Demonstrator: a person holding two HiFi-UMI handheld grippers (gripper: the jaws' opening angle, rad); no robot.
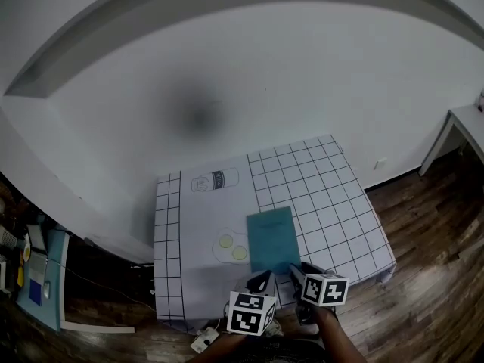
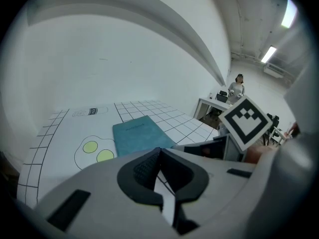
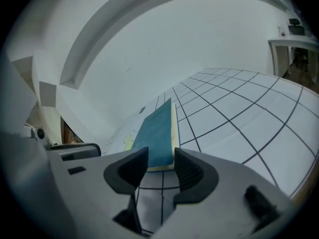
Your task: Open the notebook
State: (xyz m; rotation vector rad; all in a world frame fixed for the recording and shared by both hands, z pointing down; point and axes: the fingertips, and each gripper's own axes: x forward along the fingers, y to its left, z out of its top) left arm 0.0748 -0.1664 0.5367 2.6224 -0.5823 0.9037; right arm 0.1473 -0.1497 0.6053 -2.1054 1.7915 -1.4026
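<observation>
A closed teal notebook (image 1: 274, 239) lies flat near the middle of the grid-printed tablecloth (image 1: 333, 195), its near short edge toward me. My right gripper (image 1: 299, 272) hovers at that near edge with its jaws open. In the right gripper view the notebook (image 3: 158, 133) and its pale page edges show in the gap of the right gripper (image 3: 161, 158), and neither pad presses on it. My left gripper (image 1: 261, 282) hangs beside it at the left, short of the notebook. The left gripper (image 2: 159, 151) is shut on nothing, and the notebook (image 2: 139, 133) lies ahead of it.
A drawing of two yellow eggs (image 1: 231, 246) lies left of the notebook, and a bottle drawing (image 1: 215, 180) is at the far side. A white desk (image 1: 461, 123) stands at the right and a shelf with clutter (image 1: 38, 271) at the left. A person (image 2: 238, 86) stands far off.
</observation>
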